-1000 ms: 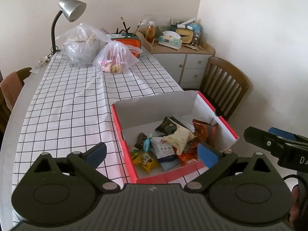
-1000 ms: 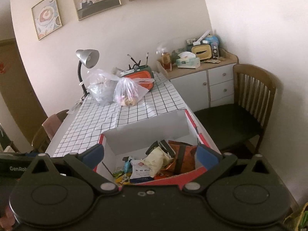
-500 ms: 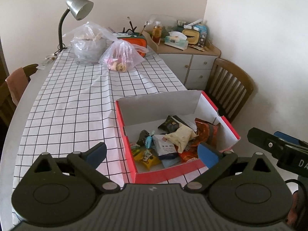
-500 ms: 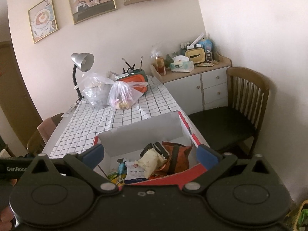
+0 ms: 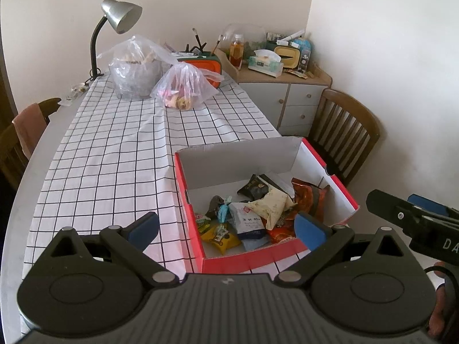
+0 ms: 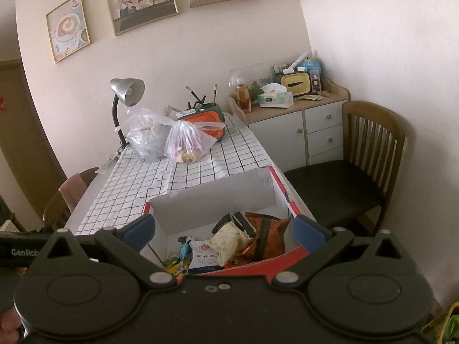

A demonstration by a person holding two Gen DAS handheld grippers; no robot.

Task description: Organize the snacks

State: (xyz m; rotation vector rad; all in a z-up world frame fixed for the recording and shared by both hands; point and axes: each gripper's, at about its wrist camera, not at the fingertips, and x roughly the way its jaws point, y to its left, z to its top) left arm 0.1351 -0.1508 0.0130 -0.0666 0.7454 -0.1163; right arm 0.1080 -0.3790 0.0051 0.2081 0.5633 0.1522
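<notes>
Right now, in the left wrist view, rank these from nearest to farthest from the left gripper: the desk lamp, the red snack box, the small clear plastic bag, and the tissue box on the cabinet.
1. Red snack box, just ahead of the left gripper, slightly right.
2. Small clear plastic bag, mid-table beyond the box.
3. Desk lamp, at the table's far left end, and tissue box, on the cabinet far right: too close to call.
</notes>
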